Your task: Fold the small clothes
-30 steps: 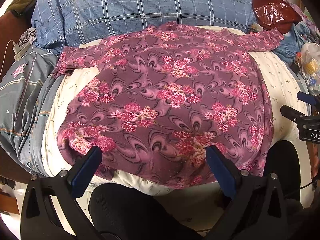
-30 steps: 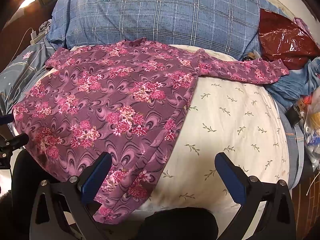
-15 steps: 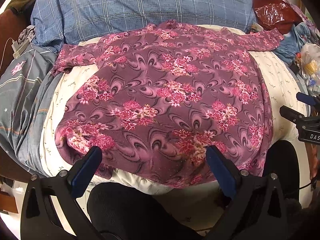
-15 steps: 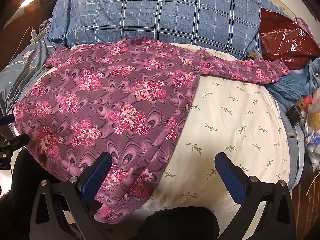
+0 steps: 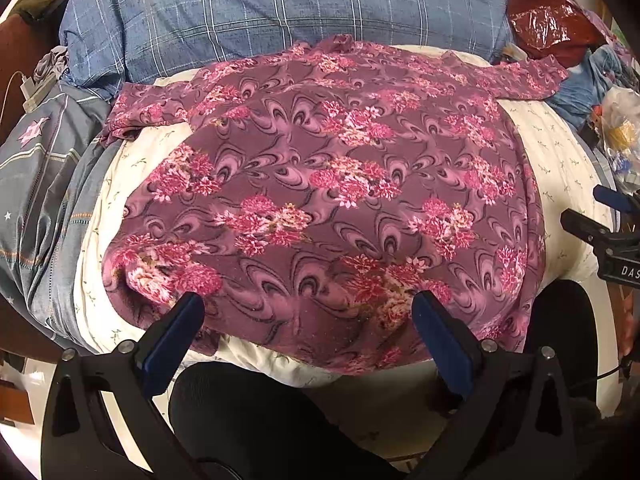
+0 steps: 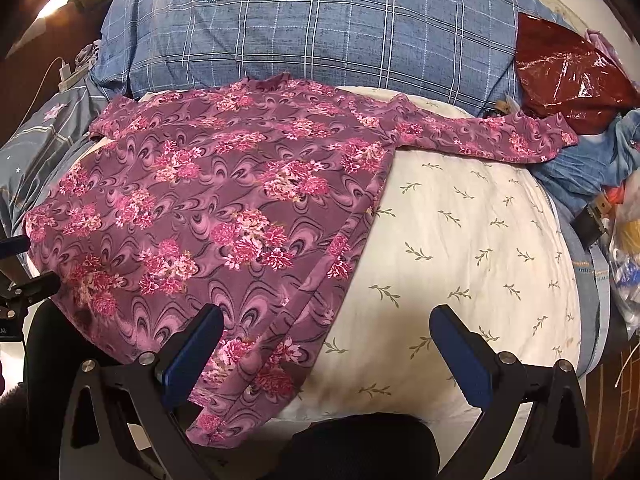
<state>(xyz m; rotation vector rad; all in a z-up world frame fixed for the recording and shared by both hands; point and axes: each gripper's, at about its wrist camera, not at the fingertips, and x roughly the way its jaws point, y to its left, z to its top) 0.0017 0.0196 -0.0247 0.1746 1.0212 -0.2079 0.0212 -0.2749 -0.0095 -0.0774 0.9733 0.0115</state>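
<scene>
A purple floral top (image 5: 320, 200) (image 6: 224, 216) lies spread flat on a cream leaf-print cushion (image 6: 472, 240) (image 5: 560, 168), sleeves stretched left and right. Its hem hangs over the near edge. My left gripper (image 5: 308, 312) stands open just over the hem's middle, nothing between its fingers. My right gripper (image 6: 326, 320) is open too, hovering over the top's right side edge and bare cushion. The right gripper's fingers (image 5: 600, 228) show at the right edge of the left wrist view; the left gripper's fingers (image 6: 24, 280) show at the left edge of the right wrist view.
A blue checked pillow (image 6: 320, 32) lies behind the top. A dark red plastic bag (image 6: 568, 76) and blue clothes (image 6: 592, 160) crowd the right. A grey quilt (image 5: 44, 184) lies left. A person's knees in black (image 5: 248, 412) (image 6: 360, 448) are below the grippers.
Both grippers have eased slightly forward over the top; the top sits a little lower and nearer in each view. Nothing was grasped.
</scene>
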